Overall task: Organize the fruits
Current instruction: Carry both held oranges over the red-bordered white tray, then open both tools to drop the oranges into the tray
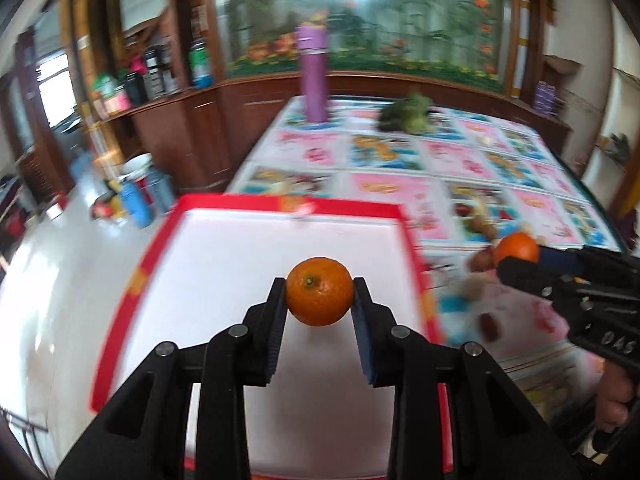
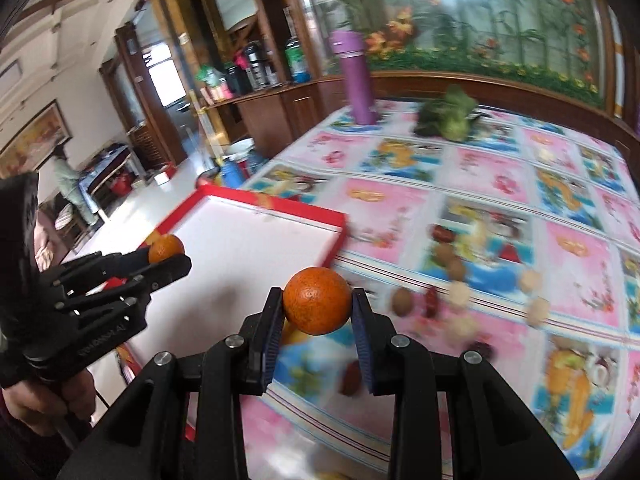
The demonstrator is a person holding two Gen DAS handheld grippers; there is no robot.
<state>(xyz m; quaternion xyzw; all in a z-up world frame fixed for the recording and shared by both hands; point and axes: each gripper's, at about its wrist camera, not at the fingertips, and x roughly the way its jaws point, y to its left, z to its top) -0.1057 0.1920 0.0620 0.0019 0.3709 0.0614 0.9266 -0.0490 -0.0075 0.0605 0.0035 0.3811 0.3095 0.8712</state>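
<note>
**me:** Busy fruit-print cloth on the counter [image 2: 460, 208], red-rimmed white tray [image 1: 256, 204] at its left edge; my left tongs [image 1: 320, 300] are clamped on one orange [image 1: 319, 291] above the tray; my right tongs [image 2: 318, 304] grip a second orange [image 2: 317, 300] just off the tray's right rim.

**reply:** risk?

**me:** probably a round orange rolling over that low rim if I let go from high up; also the two tongs bumping, they're close.
</note>
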